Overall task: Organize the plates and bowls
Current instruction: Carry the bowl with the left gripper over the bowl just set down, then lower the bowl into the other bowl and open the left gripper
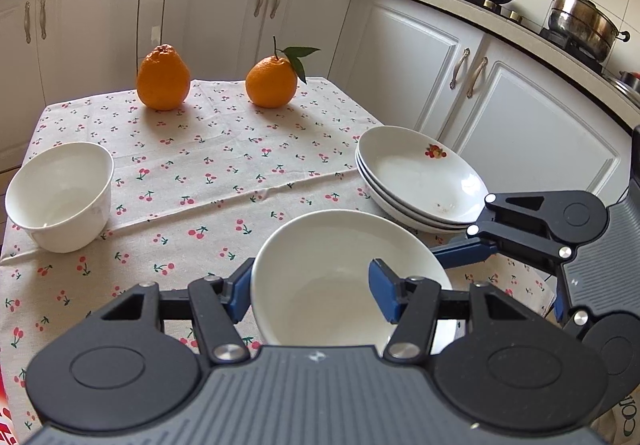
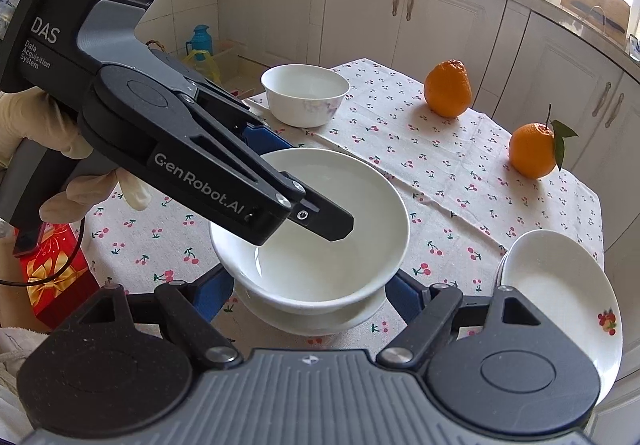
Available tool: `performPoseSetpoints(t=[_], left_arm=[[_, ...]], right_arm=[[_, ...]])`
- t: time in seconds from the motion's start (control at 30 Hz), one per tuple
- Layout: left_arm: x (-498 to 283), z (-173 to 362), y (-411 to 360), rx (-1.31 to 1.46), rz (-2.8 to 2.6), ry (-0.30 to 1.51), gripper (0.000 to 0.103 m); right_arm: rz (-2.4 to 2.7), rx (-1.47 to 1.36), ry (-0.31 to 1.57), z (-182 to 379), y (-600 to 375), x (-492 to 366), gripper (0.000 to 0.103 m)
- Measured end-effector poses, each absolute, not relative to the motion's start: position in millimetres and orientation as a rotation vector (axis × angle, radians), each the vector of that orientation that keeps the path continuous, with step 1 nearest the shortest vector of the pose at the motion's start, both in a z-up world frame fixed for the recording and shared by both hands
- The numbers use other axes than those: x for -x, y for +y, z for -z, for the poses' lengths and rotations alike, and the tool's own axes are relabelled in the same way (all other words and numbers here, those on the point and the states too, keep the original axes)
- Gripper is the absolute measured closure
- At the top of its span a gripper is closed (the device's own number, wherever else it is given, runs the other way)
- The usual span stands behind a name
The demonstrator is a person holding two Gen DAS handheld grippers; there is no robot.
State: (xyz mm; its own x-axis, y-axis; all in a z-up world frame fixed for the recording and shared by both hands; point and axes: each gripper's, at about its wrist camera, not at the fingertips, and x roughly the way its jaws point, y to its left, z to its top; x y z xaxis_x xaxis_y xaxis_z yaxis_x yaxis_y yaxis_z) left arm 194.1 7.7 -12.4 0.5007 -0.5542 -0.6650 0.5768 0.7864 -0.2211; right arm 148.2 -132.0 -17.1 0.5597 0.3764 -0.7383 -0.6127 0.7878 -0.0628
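A white bowl [image 1: 320, 245] hangs close in the left wrist view, with my left gripper [image 1: 310, 285] shut on its near rim, one blue finger inside and one outside. The right wrist view shows that bowl [image 2: 312, 265] nested in a second white bowl [image 2: 304, 319]. My right gripper [image 2: 308, 293] straddles the pair, its blue pads [image 2: 212, 293] pressed against both sides where the two bowls meet. Another white bowl [image 1: 60, 197] stands alone at the table's left. Three stacked white plates [image 1: 420, 181] sit at the right edge.
Two oranges [image 1: 163, 79] [image 1: 271, 83] stand at the far side of the cherry-print tablecloth [image 1: 224, 181]. White kitchen cabinets [image 1: 520, 117] ring the table. A gloved hand [image 2: 24, 133] holds the left gripper's handle, and a red box [image 2: 52, 269] sits below the table edge.
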Motion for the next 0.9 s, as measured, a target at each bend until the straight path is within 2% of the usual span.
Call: performPoseSetpoints(t=[0.7,0.77,0.8,0.9], left_arm=[[-194.9,19.0,-0.6,-0.092,0.68,0.788,0.044],[-195.5,19.6,-0.1,-0.089,0.682,0.789,0.04],[-195.7,20.2,0.0,-0.088,0.68,0.791,0.038],[-194.9,21.2,1.1,-0.089,0.677,0.79,0.037]], right_arm=[[-0.604,0.295,0.806,23.9,-138.2,-154.1,0.017],[-0.605,0.292,0.807,24.3,-138.4,-154.3,0.016],[-0.607,0.288,0.809,24.5,-138.6,-154.4,0.015],[-0.596,0.288,0.78,22.8,-139.8,-152.3,0.001]])
